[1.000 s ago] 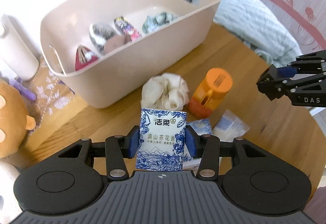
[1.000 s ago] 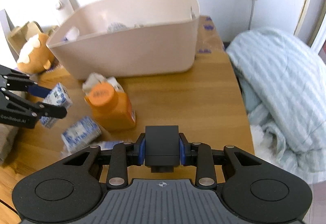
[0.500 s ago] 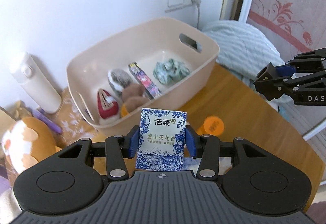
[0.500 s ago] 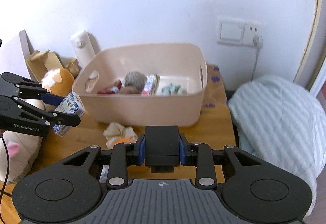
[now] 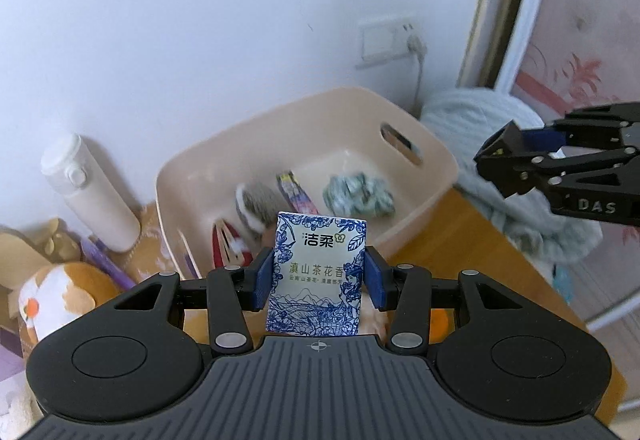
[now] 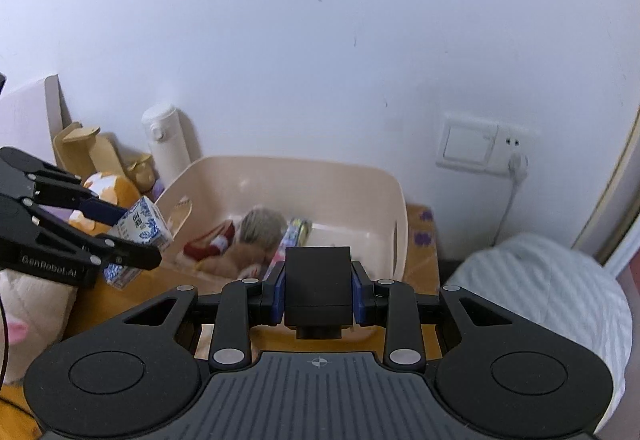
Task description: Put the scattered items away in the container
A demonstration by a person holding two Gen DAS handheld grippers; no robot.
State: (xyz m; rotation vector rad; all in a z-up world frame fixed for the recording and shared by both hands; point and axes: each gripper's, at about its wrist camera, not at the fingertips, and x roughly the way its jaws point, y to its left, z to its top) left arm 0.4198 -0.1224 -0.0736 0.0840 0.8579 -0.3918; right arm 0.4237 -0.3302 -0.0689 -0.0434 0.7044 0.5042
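My left gripper point(image 5: 318, 276) is shut on a blue-and-white tissue pack point(image 5: 318, 272) and holds it upright in the air in front of the beige container point(image 5: 424, 144). The pack also shows in the right wrist view point(image 6: 140, 228), beside the container's left end point(image 6: 384, 180). My right gripper point(image 6: 318, 292) is shut on a black box point(image 6: 318, 288), raised in front of the container. Inside the container lie a grey furry item point(image 5: 256, 204), a red item point(image 5: 226, 248), a colourful packet point(image 5: 294, 192) and a green patterned cloth point(image 5: 358, 194).
A white flask point(image 5: 90, 192) stands left of the container by the wall. A plush toy point(image 5: 60, 296) lies at the left. A pale blue blanket point(image 5: 512, 200) is heaped to the right of the wooden table point(image 5: 472, 240). A wall socket with a plugged cord point(image 6: 516, 164) is behind.
Both grippers have risen with their loads, so the container now sits lower and farther in both views. The items on the table have dropped out of sight.
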